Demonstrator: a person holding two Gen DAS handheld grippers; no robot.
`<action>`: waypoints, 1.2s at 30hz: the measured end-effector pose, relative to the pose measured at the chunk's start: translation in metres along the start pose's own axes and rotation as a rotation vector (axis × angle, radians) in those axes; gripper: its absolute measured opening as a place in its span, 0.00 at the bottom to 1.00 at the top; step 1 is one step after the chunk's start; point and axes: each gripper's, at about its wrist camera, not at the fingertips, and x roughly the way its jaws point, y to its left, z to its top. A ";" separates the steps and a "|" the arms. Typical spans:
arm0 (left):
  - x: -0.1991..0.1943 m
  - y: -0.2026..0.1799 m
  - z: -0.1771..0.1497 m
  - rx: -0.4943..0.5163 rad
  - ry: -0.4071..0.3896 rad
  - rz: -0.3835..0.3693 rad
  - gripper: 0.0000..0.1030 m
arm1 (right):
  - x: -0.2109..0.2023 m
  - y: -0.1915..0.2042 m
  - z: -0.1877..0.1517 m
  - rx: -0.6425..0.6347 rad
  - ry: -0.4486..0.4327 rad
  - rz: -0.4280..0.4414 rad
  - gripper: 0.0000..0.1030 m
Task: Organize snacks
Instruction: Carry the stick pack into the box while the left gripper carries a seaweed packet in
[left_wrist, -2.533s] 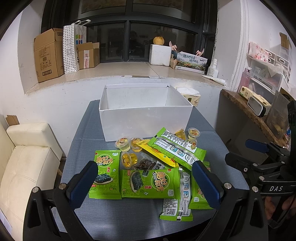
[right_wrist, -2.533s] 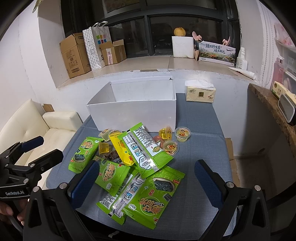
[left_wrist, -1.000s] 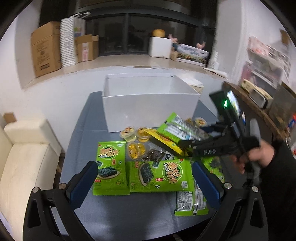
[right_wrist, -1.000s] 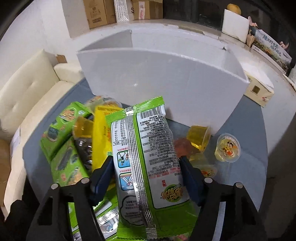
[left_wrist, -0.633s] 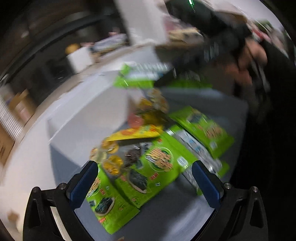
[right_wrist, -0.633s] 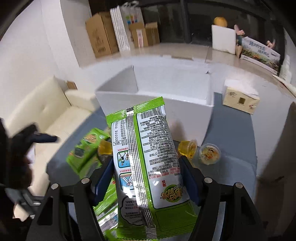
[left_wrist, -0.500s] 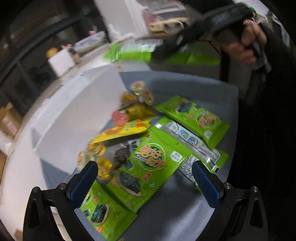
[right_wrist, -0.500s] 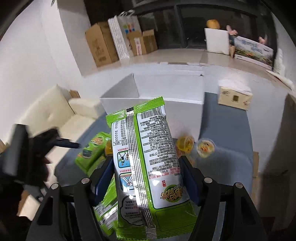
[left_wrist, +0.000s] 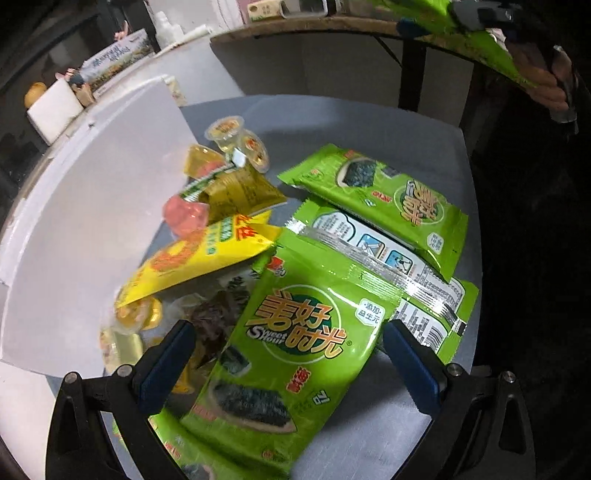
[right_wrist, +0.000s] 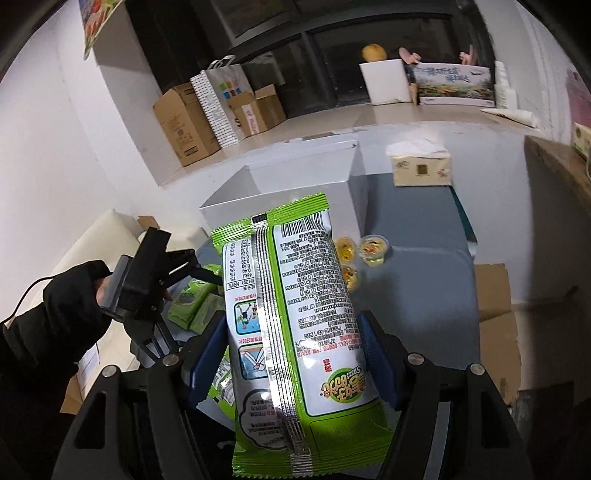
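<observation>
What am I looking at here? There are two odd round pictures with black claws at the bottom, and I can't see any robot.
There is no robot: a person holds a two-finger gripper in each hand, and each carries a wide-angle camera looking along its fingers. One picture is from the left gripper, open over a green seaweed packet lying on the grey table. Around it lie more green packets, a yellow packet, jelly cups and a white box. The other picture is from the right gripper, shut on another green packet, lifted above the table.
</observation>
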 end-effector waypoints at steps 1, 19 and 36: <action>0.004 0.001 0.002 -0.009 0.008 -0.013 0.98 | 0.000 -0.001 0.000 0.001 0.000 0.001 0.72; -0.081 0.013 -0.014 -0.354 -0.355 0.097 0.75 | 0.000 0.016 0.003 -0.037 -0.038 0.026 0.72; -0.121 0.202 0.029 -0.955 -0.555 0.366 0.76 | 0.145 0.007 0.187 -0.009 -0.098 -0.109 0.72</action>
